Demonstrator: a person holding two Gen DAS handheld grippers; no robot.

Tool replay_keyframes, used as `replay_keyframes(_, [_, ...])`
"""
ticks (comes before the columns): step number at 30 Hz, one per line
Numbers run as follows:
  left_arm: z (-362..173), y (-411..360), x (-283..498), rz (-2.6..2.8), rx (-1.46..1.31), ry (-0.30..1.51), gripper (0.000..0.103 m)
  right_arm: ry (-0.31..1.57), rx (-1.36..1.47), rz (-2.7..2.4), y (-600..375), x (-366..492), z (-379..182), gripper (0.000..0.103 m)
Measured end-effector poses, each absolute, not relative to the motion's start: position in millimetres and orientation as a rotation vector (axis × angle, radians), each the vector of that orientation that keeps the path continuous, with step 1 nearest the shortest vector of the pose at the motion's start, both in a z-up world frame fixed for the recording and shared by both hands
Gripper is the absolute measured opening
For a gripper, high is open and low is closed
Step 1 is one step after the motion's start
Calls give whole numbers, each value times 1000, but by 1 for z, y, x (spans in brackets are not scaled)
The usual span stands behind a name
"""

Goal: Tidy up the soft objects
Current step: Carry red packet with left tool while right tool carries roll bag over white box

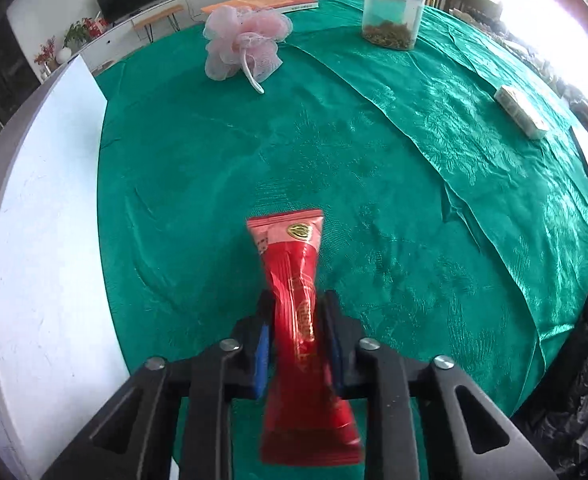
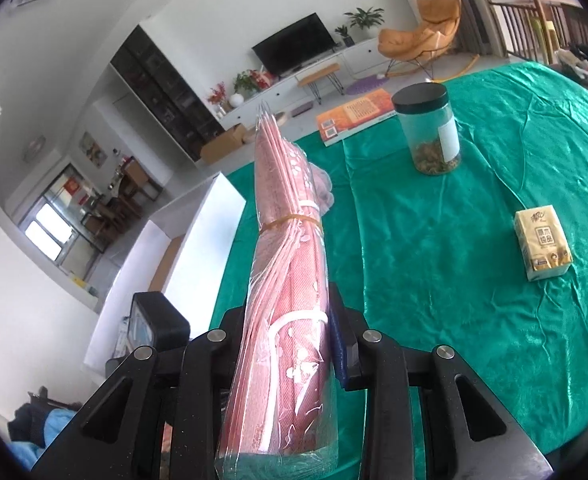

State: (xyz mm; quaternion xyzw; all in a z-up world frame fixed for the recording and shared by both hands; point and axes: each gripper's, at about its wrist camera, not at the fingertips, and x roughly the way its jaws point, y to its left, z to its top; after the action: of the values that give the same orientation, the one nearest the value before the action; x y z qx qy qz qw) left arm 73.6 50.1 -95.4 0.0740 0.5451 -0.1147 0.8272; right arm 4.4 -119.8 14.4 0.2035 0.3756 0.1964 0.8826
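Pinching a red foil sachet (image 1: 294,280) with unreadable gold print, the left tool (image 1: 299,312) hangs over the green satin-covered surface (image 1: 414,184); the right tool (image 2: 290,312) clamps a rubber-banded pink plastic-wrapped bundle (image 2: 290,248).

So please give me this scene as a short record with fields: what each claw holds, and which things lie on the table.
left claw: shut on red foil packet
right claw: shut on pink wrapped bundle, rubber band around it
table cover: green cloth
on table: pink bath pouf, clear jar with black lid, tissue pack, orange book
beside table: white box
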Motion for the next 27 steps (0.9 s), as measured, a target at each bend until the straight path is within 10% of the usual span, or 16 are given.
replay_keyframes(12, [11, 134, 32, -273, -243, 872, 17, 802, 385, 429, -100, 9, 15, 32])
replay_keyframes(23, [37, 322, -24, 228, -250, 819, 18, 873, 307, 878, 108, 27, 46, 32])
replay_keyframes(25, [21, 346, -31, 354, -257, 864, 19, 909, 331, 958, 146, 27, 38, 38])
replay_keyframes(27, [-3, 363, -35, 426, -299, 933, 23, 973, 307, 980, 173, 28, 22, 78])
